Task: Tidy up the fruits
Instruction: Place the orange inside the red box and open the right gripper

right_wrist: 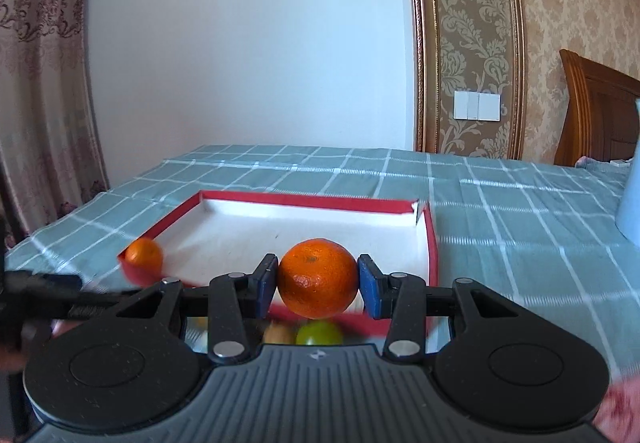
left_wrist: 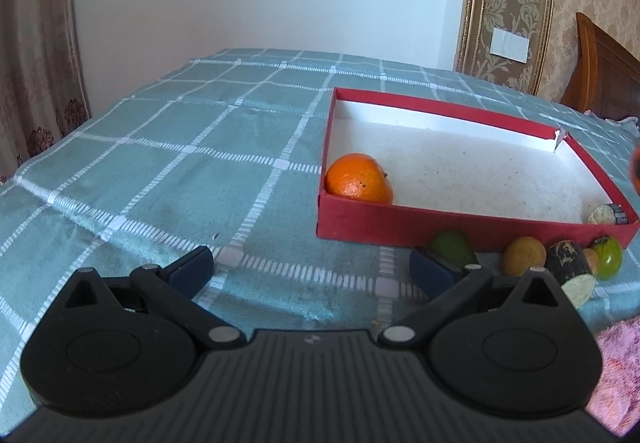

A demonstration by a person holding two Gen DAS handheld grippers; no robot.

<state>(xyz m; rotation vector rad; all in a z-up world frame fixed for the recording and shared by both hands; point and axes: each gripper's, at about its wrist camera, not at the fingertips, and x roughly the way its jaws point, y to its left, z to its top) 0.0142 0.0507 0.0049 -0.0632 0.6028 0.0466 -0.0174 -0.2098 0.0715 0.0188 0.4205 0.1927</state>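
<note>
- The right tongs are clamping a round orange mandarin between their blue pads, holding it above the near edge of a shallow red cardboard box with a white inside.
- A second orange mandarin is sitting in the box's near left corner.
- The left tongs are standing wide apart, gripping nothing, hovering over the teal checked tablecloth left of the box.
- Small green and brown fruits are lying on the cloth just outside the box's near wall.

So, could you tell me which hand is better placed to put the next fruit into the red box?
Right: its fingers already clamp an orange before the red box; the left gripper is open.
</note>
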